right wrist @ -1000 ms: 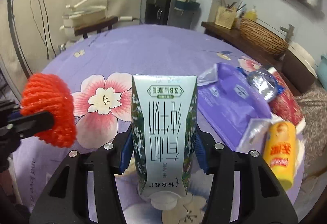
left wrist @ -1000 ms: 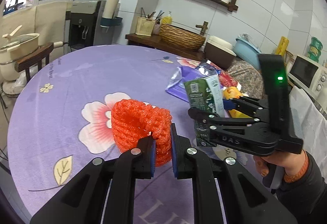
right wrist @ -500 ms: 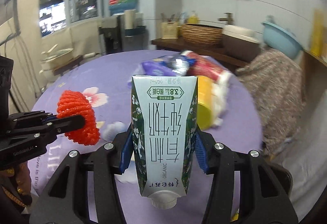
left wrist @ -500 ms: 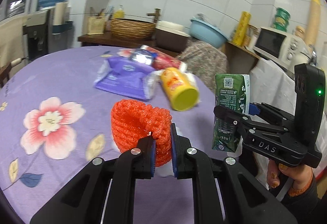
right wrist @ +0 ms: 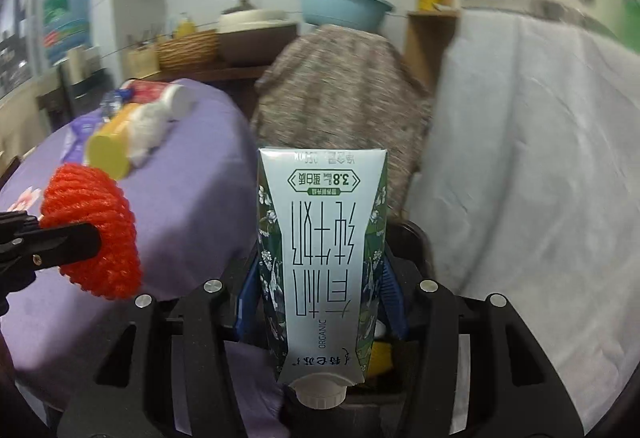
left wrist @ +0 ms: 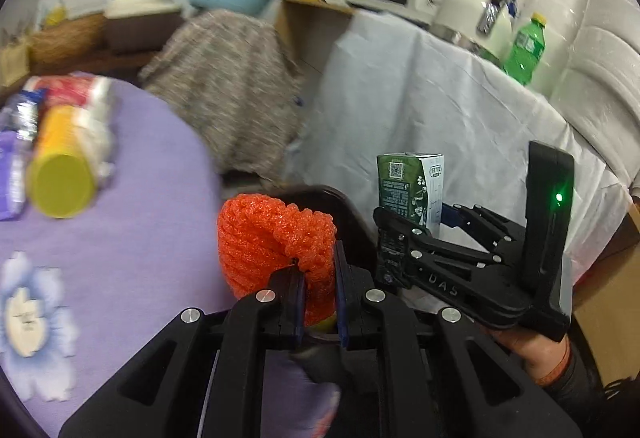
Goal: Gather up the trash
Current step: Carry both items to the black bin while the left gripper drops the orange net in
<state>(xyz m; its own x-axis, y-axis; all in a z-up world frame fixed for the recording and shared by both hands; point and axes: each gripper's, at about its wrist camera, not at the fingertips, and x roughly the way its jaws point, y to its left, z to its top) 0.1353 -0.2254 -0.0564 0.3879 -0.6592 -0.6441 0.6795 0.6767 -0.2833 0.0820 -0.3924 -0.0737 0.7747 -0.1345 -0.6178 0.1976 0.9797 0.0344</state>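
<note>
Past the table edge, jaws clenched — ribbed orange foam net (left wrist: 276, 242), squashed milk carton (right wrist: 322, 250)

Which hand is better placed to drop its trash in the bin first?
Probably the left: its gripper holds the orange foam net directly over the dark bin. The right gripper with the milk carton looks close behind.

Open gap past the table edge (right wrist: 224, 174); the draped chair (right wrist: 340, 98) and white-covered counter (right wrist: 540, 158) crowd it beyond.
</note>
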